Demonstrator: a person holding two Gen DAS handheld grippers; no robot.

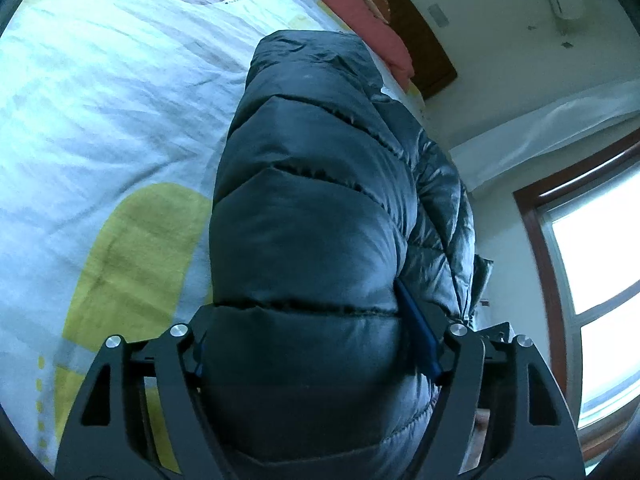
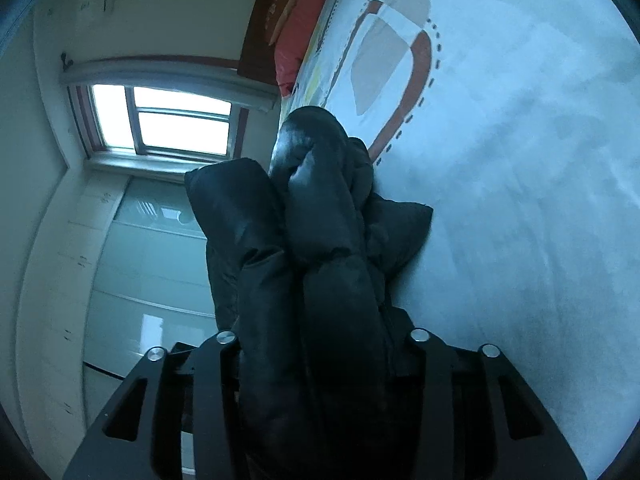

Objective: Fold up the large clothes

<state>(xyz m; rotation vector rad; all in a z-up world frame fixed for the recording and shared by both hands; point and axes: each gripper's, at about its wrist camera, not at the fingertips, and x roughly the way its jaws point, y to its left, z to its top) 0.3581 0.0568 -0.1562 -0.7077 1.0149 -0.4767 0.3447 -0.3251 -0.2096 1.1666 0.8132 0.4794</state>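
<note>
A dark puffer jacket (image 1: 312, 208) fills the middle of the left wrist view, bunched and lifted off the bed sheet (image 1: 100, 100). My left gripper (image 1: 316, 344) is shut on a thick fold of the jacket; a blue finger pad (image 1: 420, 332) presses its right side. In the right wrist view the same jacket (image 2: 316, 240) hangs bunched between the fingers, and my right gripper (image 2: 320, 344) is shut on it, above the sheet (image 2: 520, 200). The fingertips are hidden by padding.
The bed sheet is pale with yellow and brown shapes. A red pillow (image 1: 360, 8) and a wooden headboard (image 1: 420, 40) lie at the far end. A window (image 2: 168, 120) and wardrobe doors (image 2: 140, 280) stand beside the bed.
</note>
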